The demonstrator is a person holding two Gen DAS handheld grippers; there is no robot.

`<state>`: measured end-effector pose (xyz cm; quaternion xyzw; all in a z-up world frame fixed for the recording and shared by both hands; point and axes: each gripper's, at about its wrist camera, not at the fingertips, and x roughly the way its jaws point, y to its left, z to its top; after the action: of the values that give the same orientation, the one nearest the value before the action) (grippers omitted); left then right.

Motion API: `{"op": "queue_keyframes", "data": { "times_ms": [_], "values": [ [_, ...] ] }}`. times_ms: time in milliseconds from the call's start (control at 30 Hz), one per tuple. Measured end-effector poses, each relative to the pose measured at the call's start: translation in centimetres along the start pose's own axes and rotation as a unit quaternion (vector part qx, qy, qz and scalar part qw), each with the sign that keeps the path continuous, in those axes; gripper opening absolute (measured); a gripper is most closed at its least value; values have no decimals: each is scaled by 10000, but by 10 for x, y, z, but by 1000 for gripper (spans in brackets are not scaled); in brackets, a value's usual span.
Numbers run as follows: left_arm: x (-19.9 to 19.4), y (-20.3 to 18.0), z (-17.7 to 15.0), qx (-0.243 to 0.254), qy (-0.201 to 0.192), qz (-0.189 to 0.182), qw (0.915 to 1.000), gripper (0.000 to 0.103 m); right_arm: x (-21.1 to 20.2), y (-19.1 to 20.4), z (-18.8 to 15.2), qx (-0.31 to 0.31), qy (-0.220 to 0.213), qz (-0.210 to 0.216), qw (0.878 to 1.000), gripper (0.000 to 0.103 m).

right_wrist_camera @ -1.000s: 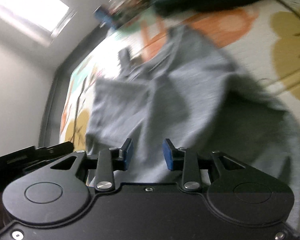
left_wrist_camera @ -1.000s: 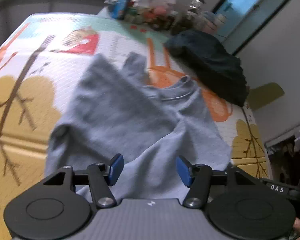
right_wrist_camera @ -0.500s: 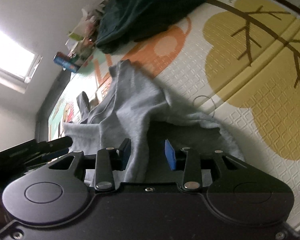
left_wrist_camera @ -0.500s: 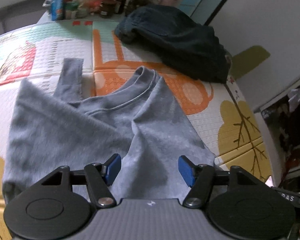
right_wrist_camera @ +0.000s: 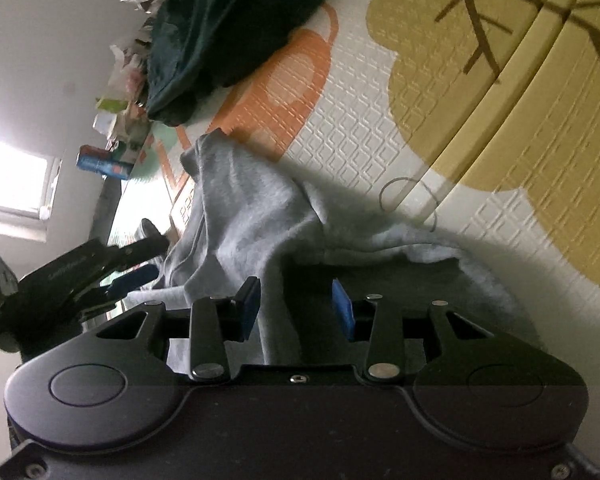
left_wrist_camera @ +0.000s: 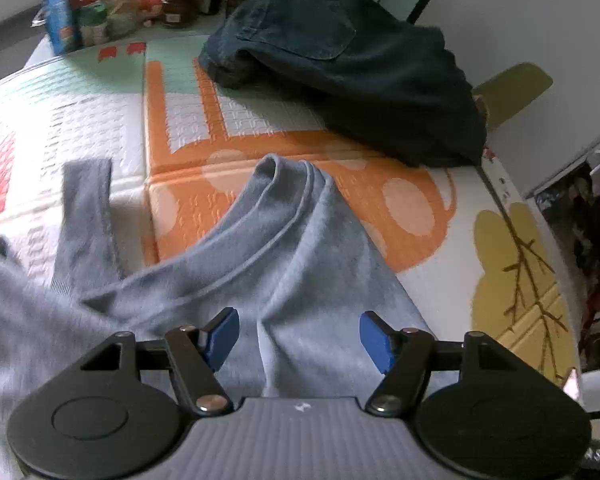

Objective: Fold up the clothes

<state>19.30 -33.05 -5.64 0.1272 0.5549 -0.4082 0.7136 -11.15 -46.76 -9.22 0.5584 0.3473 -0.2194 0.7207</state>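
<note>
Grey sweatshirt (left_wrist_camera: 308, 264) lies rumpled on the foam mat (left_wrist_camera: 512, 240), collar toward the dark jeans (left_wrist_camera: 340, 60), left gripper (left_wrist_camera: 298, 334) spread with jaws just widening, right gripper (right_wrist_camera: 294, 308) part-open astride a fabric ridge (no pinch), so still regrasping; next, flatten.

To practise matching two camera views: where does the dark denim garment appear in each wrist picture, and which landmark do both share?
Left wrist view: dark denim garment lies upper centre to right, beyond the crumpled grey sweatshirt.
Right wrist view: the garment is upper left of centre, above the sweatshirt.
Shared landmark: the orange shape printed on the mat, between the two.
</note>
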Motion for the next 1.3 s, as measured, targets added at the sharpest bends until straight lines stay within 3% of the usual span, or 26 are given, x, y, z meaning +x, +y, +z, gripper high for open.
{"op": "queue_keyframes", "data": {
  "times_ms": [300,467,533,667,733,867,1000,1167,1300],
  "values": [
    [54,-7,39,248,328,-90,9991,70,34,-1,12,609,-15,307,9977,38],
    [68,-15,47,359,486,-385,9974,66,51,-4,15,879,-15,420,9952,37],
    [73,-21,49,489,558,-448,9962,54,54,-4,16,933,-90,457,9945,37],
    [83,-31,51,621,623,-292,9957,37,54,-4,19,956,-324,398,9941,25],
    [88,-31,53,546,669,-286,9959,22,52,-5,21,943,-400,356,9941,19],
    [88,-31,62,437,562,-436,9965,11,49,-8,22,871,-619,261,9939,7],
    [83,-45,76,545,260,-529,9968,10,41,-12,24,812,-914,179,9923,5],
    [106,-64,85,876,233,-206,9957,10,42,-22,31,870,-1265,-125,9881,4],
    [125,-71,86,1064,203,-51,9941,10,56,-31,35,848,-1162,-402,9888,4]
  ]
}}
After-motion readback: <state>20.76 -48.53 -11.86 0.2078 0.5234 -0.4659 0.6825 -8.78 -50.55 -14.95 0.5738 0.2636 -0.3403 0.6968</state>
